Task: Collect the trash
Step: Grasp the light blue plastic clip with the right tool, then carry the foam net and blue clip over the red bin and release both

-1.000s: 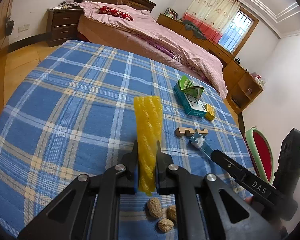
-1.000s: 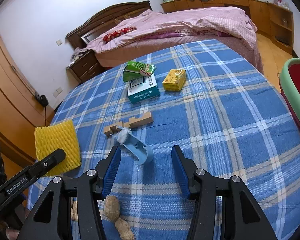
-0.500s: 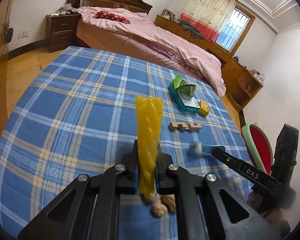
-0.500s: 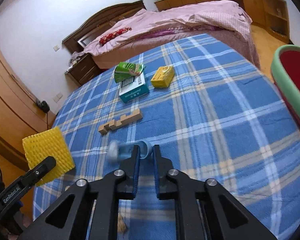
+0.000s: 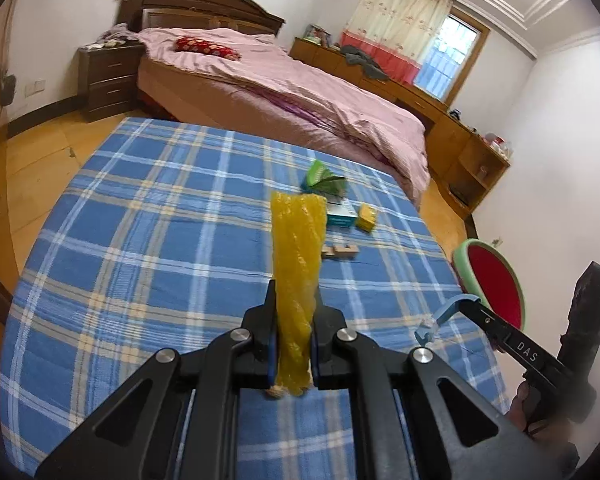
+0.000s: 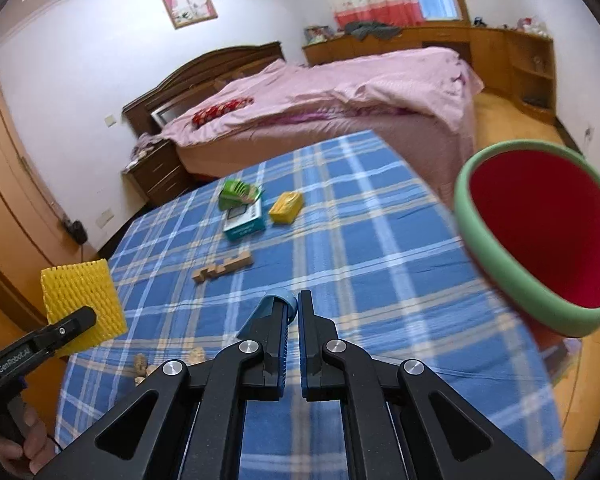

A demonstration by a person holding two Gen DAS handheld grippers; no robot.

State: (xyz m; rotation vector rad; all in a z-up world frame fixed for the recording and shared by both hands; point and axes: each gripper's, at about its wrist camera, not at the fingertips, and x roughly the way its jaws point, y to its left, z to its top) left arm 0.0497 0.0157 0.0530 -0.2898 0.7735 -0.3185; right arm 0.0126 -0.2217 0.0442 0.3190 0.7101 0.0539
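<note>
Bedroom furniture, a pink-covered bed and wooden cabinets, surrounds a table under a blue plaid cloth. Compared with a second ago, both tools are raised higher above the cloth and the view takes in more of the room. The left gripper stays clenched on the yellow foam net sleeve, which stands upright between its jaws. The right gripper, open a second ago around the pale blue plastic hook-shaped scrap lying on the cloth, is now closed on it and has lifted it off the table; in the left wrist view the scrap hangs at the tip at about 4 o'clock. The green-rimmed bin with a red inside now looms large at 3 o'clock in the right wrist view. Unmoved on the cloth are the wooden puzzle blocks, the teal carton, the crumpled green packet on top of it, the small yellow box and the walnuts.
</note>
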